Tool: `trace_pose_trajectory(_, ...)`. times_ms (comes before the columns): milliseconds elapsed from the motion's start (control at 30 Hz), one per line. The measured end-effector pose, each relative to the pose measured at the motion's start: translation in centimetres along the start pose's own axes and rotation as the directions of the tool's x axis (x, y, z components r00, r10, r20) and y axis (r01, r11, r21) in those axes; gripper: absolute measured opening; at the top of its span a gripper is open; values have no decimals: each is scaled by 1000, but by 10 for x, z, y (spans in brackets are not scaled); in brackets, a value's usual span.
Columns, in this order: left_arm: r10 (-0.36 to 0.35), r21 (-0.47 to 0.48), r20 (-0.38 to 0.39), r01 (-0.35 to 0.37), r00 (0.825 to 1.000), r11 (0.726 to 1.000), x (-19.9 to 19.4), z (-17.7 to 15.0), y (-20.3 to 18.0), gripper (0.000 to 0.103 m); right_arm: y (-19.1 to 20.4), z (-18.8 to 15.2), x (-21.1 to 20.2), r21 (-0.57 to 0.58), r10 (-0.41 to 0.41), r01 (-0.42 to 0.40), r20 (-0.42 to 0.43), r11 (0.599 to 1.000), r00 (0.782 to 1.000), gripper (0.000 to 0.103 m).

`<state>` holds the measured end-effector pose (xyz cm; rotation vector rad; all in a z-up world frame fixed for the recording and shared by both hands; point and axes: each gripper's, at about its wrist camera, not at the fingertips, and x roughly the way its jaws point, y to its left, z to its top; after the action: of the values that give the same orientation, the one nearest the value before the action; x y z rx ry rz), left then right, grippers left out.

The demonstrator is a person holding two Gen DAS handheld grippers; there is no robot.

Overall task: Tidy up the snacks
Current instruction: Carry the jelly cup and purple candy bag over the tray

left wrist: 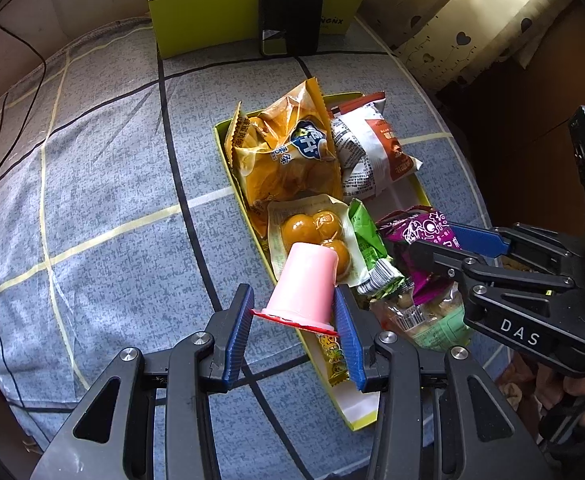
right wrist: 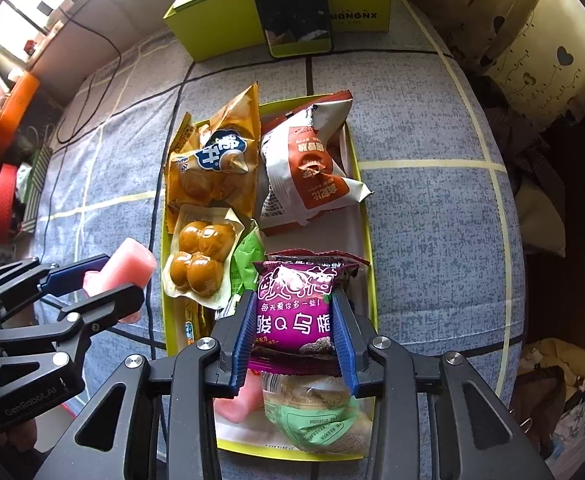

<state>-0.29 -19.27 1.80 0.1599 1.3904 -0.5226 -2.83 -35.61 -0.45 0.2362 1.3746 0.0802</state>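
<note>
A pink plastic jelly cup [left wrist: 304,286] is clamped at its rim in the closed jaws of the left gripper [left wrist: 297,322], its long axis pointing forward, over the left wall of the shallow yellow-green cardboard tray [left wrist: 228,168]. A purple foil snack packet [right wrist: 294,316] is pinched by the right gripper [right wrist: 292,338] above the tray's near end, nearer the free space.

A shallow tray [right wrist: 366,216] lay on the cloth-covered surface [right wrist: 432,200]. In its far half, the chip bag [right wrist: 216,160] lay left of the bread packet [right wrist: 308,172]. Nearer, the vacuum-packed eggs [right wrist: 200,256] lay at the left wall. The plum packet [right wrist: 296,312] sat between the right gripper's [right wrist: 292,344] fingers, above the tray's near half. Behind the tray stood a box [right wrist: 220,28], a phone [right wrist: 292,12] leaning against it.
</note>
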Motion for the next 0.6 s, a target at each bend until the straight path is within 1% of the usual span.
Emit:
trace_pose_trajectory(267, -23, 25, -2, 23, 1000, 999, 7, 9, -9, 42, -8, 0, -21, 23, 28, -30, 65, 999, 998, 35)
trace_pose_trajectory(467, -51, 28, -16, 52, 999, 998, 21, 20, -19, 42, -17, -1, -23, 47, 14, -17, 67, 999, 998, 35)
trace_pose_trajectory(600, -72, 33, -8, 72, 997, 997, 25, 29, -27, 43, -21, -4, -23, 60, 12, -16, 64, 998, 998, 35)
